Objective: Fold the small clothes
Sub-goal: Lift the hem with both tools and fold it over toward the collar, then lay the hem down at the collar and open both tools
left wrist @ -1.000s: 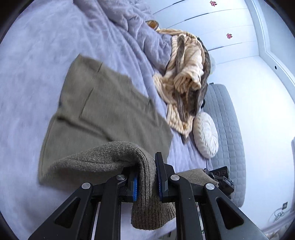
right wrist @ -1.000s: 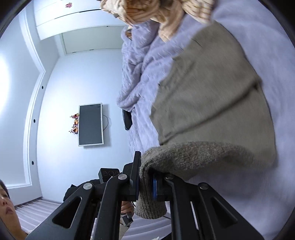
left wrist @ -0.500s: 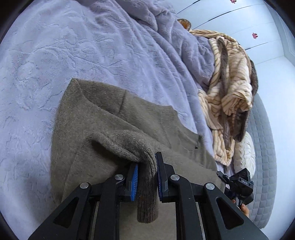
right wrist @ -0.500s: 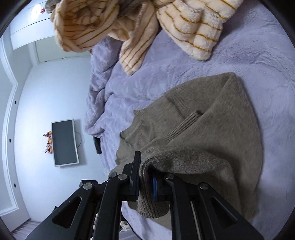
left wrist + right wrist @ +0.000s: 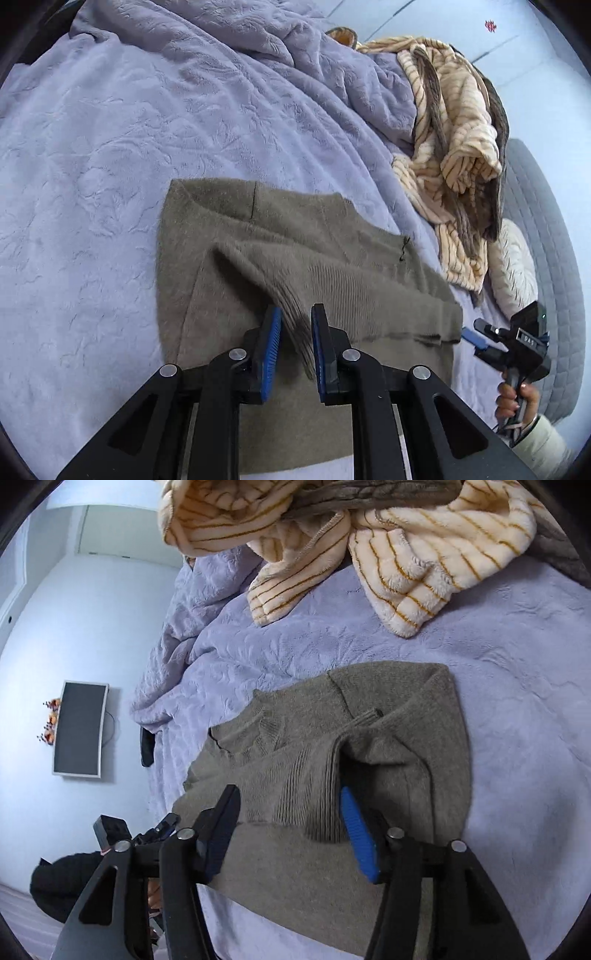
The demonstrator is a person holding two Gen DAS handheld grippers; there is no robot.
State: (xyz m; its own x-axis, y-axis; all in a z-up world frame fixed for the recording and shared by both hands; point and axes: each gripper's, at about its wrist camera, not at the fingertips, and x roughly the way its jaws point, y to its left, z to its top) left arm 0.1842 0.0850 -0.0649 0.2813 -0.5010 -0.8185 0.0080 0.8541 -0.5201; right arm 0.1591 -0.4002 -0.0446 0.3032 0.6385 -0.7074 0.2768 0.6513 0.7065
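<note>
An olive-brown knit sweater (image 5: 295,240) lies on the lavender bed cover (image 5: 110,147), its lower part folded over the upper part. My left gripper (image 5: 295,332) is shut on the ribbed hem, which passes between its blue pads just above the folded cloth. In the right wrist view the sweater (image 5: 388,709) lies with its hem draped between the fingers of my right gripper (image 5: 288,797). The right jaws are opening and stand wide; neither pad presses the cloth.
A cream striped fleece garment (image 5: 454,129) (image 5: 424,554) is heaped at the far side of the bed. A round white cushion (image 5: 513,273) and grey quilted padding (image 5: 546,221) lie beyond it. A person's hand (image 5: 517,398) holds the right gripper. A dark screen (image 5: 79,727) hangs on the wall.
Both grippers carried the hem forward and down over the sweater, laying a fold. The right jaws have opened off the hem; the left stays shut on it.
</note>
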